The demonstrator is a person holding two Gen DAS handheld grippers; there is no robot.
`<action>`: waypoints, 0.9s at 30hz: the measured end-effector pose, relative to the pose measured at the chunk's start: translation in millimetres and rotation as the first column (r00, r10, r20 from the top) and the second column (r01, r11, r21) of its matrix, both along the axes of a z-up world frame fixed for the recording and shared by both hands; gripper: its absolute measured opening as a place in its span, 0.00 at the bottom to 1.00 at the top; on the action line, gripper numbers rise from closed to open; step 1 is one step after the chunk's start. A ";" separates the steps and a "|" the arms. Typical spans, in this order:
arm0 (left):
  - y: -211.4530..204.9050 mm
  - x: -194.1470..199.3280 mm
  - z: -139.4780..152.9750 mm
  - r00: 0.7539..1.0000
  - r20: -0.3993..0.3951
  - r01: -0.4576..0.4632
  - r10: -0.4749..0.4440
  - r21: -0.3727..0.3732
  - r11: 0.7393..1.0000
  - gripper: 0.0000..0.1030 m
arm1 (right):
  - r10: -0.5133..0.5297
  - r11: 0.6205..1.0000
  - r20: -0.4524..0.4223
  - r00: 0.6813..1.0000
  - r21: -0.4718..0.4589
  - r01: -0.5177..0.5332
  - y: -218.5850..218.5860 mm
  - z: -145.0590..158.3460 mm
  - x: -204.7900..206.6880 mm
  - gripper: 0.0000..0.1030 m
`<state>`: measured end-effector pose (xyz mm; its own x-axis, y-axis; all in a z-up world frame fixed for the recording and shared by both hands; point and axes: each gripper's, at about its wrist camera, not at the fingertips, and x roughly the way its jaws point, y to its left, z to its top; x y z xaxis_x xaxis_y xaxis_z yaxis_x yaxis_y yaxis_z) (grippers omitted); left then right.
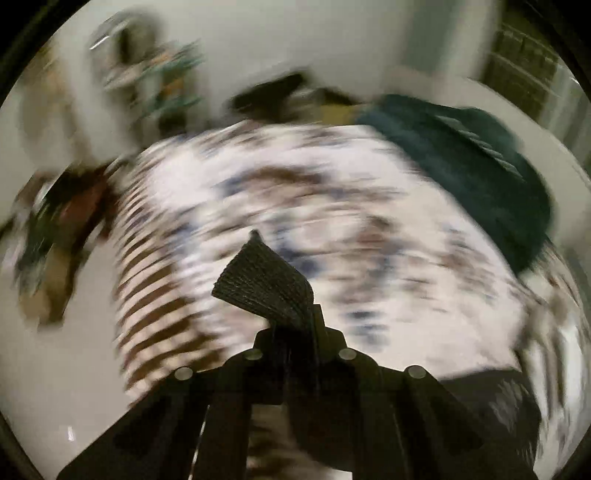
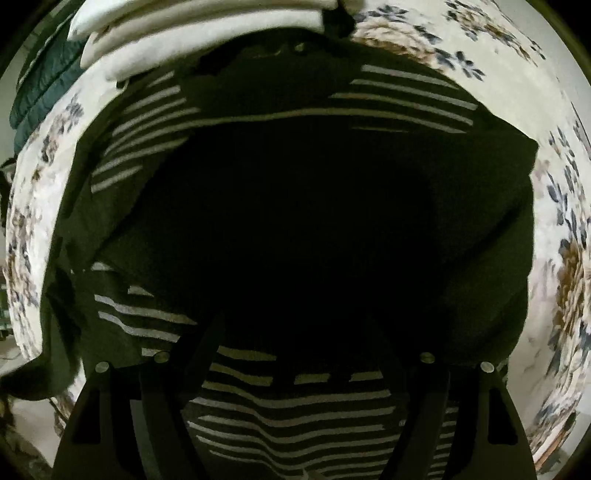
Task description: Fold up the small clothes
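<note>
Left tongs (image 1: pixel 286 314) raised over floral sheet (image 1: pixel 332 206), pinching dark cloth (image 1: pixel 266 280); right tongs (image 2: pixel 295 354) spread wide, low over striped garment (image 2: pixel 295 410)

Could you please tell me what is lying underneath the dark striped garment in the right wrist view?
The dark striped garment lies on a floral bedsheet, which shows around its edges. Whatever sits beneath the garment's middle is covered and cannot be seen.

Motion blur, left wrist view; dark occlusion, right wrist view.
Flowered bedcover (image 1: pixel 295 192) and shelf clutter (image 1: pixel 155 74) smeared, print unreadable. Right hand-held gripper (image 2: pixel 295 332): fingertips lost against black striped garment (image 2: pixel 295 229), jaw state indeterminate. Folded white pile (image 2: pixel 192 26) cut by top edge.
</note>
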<state>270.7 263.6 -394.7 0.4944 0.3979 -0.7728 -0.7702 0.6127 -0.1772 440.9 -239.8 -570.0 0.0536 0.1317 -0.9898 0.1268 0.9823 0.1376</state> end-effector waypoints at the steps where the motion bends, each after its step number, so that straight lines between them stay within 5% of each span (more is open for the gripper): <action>1: -20.6 16.5 9.9 0.998 0.008 0.063 -0.063 0.006 0.998 0.07 | -0.015 1.000 0.001 1.000 0.012 0.015 -10.7 2.3 -1.0 0.77; 4: -102.5 69.5 28.3 0.964 0.032 0.263 -0.263 -0.007 0.965 0.07 | -0.058 0.998 -0.001 0.998 0.035 0.058 -53.5 8.1 -5.9 0.77; 7: -204.0 114.6 27.8 0.896 0.046 0.444 -0.442 -0.056 0.894 0.07 | -0.099 0.994 -0.003 0.995 0.046 0.099 -102.1 16.3 -13.1 0.77; 14: -450.0 149.1 -6.2 0.665 0.070 0.733 -0.744 -0.254 0.631 0.09 | -0.178 0.984 -0.039 0.983 -0.001 0.178 -236.1 21.1 -30.2 0.77; 16: -486.8 149.5 -11.5 0.630 0.049 0.756 -0.775 -0.266 0.598 0.12 | -0.193 0.981 -0.056 0.980 -0.008 0.193 -279.9 22.5 -37.5 0.77; 18: -509.3 146.0 -11.7 0.610 0.030 0.773 -0.792 -0.241 0.586 0.29 | -0.204 0.979 -0.057 0.977 -0.009 0.203 -299.0 26.4 -37.3 0.77; 20: -509.5 141.0 -11.4 0.611 0.027 0.777 -0.791 -0.213 0.593 0.62 | -0.208 0.978 -0.057 0.977 0.014 0.209 -328.0 33.7 -41.5 0.77; 21: -505.8 138.6 -10.2 0.621 0.000 0.770 -0.783 -0.186 0.611 0.88 | -0.208 0.977 -0.054 0.977 0.034 0.210 -338.9 38.0 -42.5 0.77; 25: -452.6 123.6 -18.6 0.707 -0.110 0.693 -0.699 -0.090 0.715 0.93 | -0.183 0.974 -0.036 0.982 0.133 0.186 -328.3 49.6 -29.2 0.77; 27: -411.6 112.3 -30.1 0.773 -0.188 0.610 -0.606 -0.043 0.791 0.93 | -0.153 0.972 -0.023 0.988 0.179 0.155 -297.4 44.2 -9.6 0.77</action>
<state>383.0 -148.1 -424.8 0.4899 0.0779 -0.8683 -0.2520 0.9661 -0.0555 431.4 -537.2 -525.7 0.0788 0.2980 -0.9513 0.2768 0.9102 0.3080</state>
